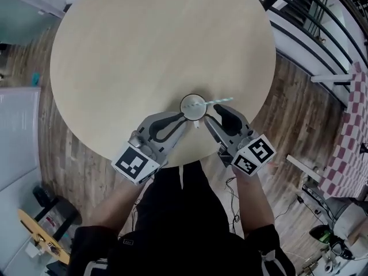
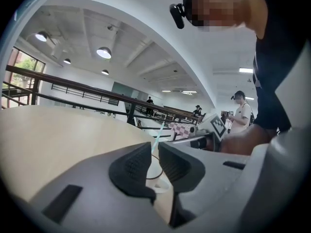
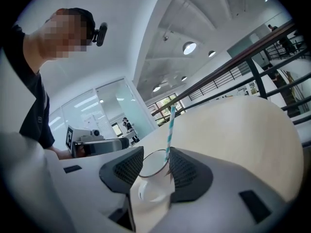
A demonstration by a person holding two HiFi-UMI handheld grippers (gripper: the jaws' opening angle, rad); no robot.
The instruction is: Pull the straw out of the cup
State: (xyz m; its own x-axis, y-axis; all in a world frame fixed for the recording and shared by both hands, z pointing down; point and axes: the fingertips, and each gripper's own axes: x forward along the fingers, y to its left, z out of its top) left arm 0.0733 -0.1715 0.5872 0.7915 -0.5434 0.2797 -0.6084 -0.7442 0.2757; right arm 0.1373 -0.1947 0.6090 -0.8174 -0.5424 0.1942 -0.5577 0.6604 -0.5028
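Forearms (image 1: 256, 203) fwd, L tongs (image 1: 181, 117) barely apart, empty, R tongs (image 1: 214, 114) open, empty, tips beside cup (image 1: 192, 107) w/ straw (image 1: 221, 101).

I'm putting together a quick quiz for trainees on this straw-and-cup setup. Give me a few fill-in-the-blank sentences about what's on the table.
1. The striped straw stands in a clear ___.
2. The wooden table has a ___ top.
3. The gripper whose fingers stand wide apart is the person's ___ one.
Missing words: cup; round; right.
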